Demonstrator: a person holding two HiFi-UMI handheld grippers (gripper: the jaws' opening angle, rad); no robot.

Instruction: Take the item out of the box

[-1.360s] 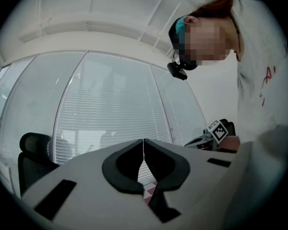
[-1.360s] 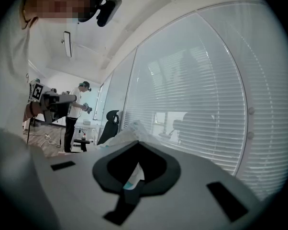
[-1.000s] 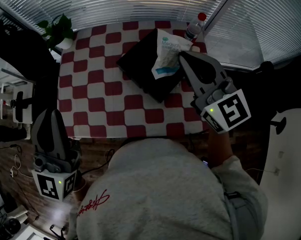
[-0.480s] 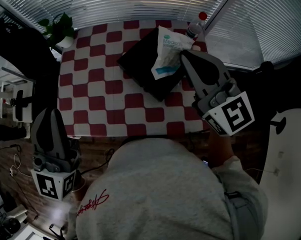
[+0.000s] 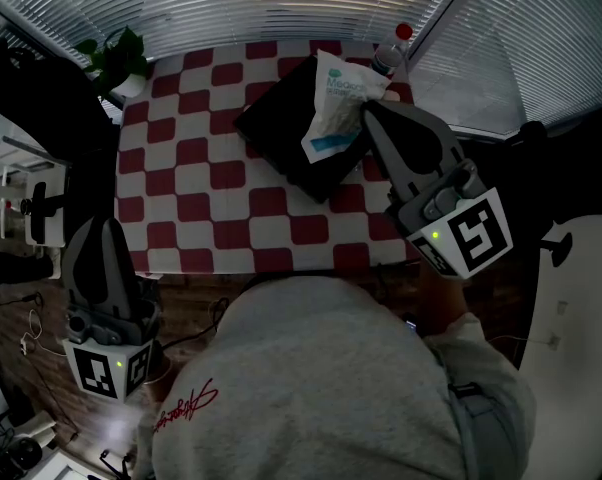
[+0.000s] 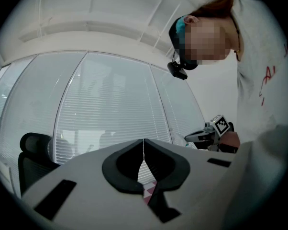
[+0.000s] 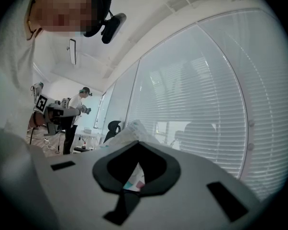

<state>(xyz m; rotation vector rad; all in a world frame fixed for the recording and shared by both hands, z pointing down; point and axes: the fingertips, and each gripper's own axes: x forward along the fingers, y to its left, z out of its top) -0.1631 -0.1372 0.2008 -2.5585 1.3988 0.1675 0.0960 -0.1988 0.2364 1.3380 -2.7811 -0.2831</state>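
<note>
A black box (image 5: 291, 138) lies open on the red-and-white checked table (image 5: 191, 188). A white pouch with teal print (image 5: 334, 108) hangs above the box's right part, and my right gripper (image 5: 365, 108) is shut on its right edge. In the right gripper view the pouch (image 7: 129, 131) bulges over the closed jaws, with a bit of its teal print (image 7: 135, 182) showing through the gap behind them. My left gripper (image 5: 103, 236) is held low at the left, off the near edge of the table. Its jaws meet with nothing between them (image 6: 143, 150).
A potted plant (image 5: 116, 58) stands at the table's far left corner. A bottle with a red cap (image 5: 389, 56) is at the far right corner, just behind the pouch. Slatted blinds (image 5: 281, 3) run along the far side. An office chair (image 5: 41, 213) is at the left.
My right gripper has lifted slightly with the pouch in it, so the pouch sits a little higher over the box. The left gripper has stayed where it was.
</note>
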